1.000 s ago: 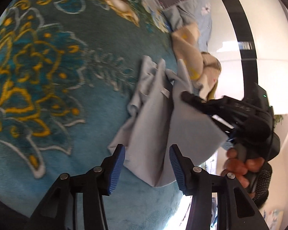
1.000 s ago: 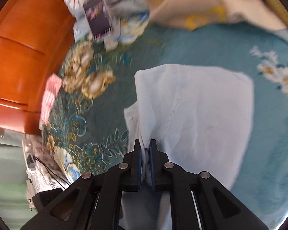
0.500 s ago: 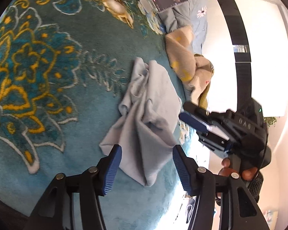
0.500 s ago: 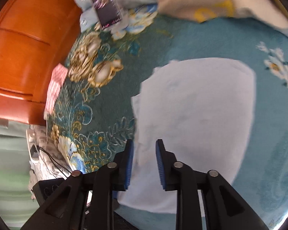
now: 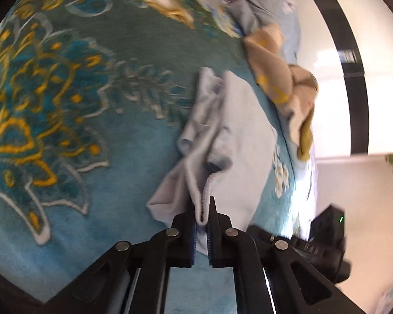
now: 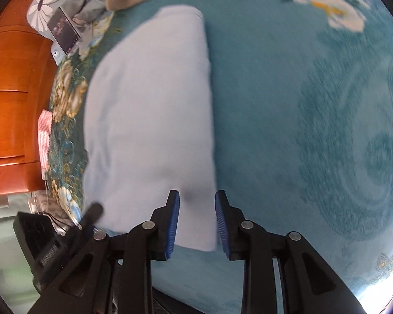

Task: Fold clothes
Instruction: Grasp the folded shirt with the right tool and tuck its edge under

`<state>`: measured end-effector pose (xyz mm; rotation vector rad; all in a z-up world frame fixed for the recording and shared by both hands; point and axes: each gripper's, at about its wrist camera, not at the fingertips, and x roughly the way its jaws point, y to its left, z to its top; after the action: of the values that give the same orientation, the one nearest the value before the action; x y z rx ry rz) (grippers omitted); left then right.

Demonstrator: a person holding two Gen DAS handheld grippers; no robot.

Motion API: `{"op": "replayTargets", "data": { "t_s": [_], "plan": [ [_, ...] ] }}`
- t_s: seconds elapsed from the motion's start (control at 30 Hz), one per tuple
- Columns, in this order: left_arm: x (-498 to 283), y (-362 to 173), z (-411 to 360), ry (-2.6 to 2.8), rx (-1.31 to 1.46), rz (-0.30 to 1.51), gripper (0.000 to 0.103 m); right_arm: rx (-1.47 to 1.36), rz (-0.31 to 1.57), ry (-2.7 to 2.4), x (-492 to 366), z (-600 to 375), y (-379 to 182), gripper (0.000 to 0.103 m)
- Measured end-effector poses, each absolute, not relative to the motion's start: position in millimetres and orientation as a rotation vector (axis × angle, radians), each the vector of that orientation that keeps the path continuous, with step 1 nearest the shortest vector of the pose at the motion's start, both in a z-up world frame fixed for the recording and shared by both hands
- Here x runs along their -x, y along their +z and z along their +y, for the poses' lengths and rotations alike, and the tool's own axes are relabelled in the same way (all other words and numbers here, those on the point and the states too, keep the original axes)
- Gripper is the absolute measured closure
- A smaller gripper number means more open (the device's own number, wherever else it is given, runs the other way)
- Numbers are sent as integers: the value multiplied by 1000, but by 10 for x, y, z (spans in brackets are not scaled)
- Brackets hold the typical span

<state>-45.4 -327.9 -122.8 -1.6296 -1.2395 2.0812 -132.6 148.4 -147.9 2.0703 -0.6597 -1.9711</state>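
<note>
While pinched, garment [image 5: 230,141] hem sits inside left hand-held gripper [image 5: 201,225] — taut

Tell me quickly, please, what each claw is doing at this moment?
Left claw: closed on an edge of the light blue garment.
Right claw: open, holding nothing, poised over the garment's near corner.

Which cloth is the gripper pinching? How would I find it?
Look at the big teal bedspread with gold and white flowers. In the middle lies a pale blue garment, with the left gripper shut on its near edge. Unlike the beige and yellow cloth bunched beyond it, it is plain, with no pattern.
</note>
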Motion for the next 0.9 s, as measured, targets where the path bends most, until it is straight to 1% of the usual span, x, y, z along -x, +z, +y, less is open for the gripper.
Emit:
{"op": "replayTargets", "data": {
  "t_s": [0.07,0.13,0.17,0.27,0.43,0.5,0.57,0.6,0.63,0.7,0.77,0.9],
  "plan": [
    [425,-1313,-3330,2080,1650,-1278,97,-2072,-652,-1968,1283,1517,-1527,73],
    [396,-1400,-3359,2071,1671,-1313,97,-2071,-663,-1960,1228,1558,-1581,66],
    [371,-1436,-3378,2060,1680,-1333,97,-2068,-672,-1955,1201,1579,-1608,65],
    [333,-1510,-3414,2034,1693,-1374,97,-2041,-720,-1933,1149,1598,-1653,64],
    [276,-1548,-3479,2013,1695,-1395,97,-1969,-734,-1875,1112,1445,-1684,63],
    [254,-1549,-3497,2007,1692,-1402,97,-1941,-755,-1887,1060,1431,-1680,60],
    [239,-1543,-3507,2003,1687,-1412,96,-1915,-782,-1897,1010,1423,-1678,68],
    [223,-1528,-3514,2007,1685,-1410,95,-1909,-818,-1894,992,1448,-1683,85],
    [207,-1514,-3521,2010,1684,-1408,94,-1902,-854,-1891,975,1473,-1688,91],
    [190,-1470,-3505,2012,1672,-1408,94,-1890,-919,-1884,942,1521,-1693,94],
    [177,-1412,-3477,2008,1667,-1396,93,-1892,-931,-1882,944,1550,-1666,95],
    [150,-1244,-3405,2064,1685,-1293,90,-1895,-891,-1883,993,1652,-1566,96]
  ]
}}
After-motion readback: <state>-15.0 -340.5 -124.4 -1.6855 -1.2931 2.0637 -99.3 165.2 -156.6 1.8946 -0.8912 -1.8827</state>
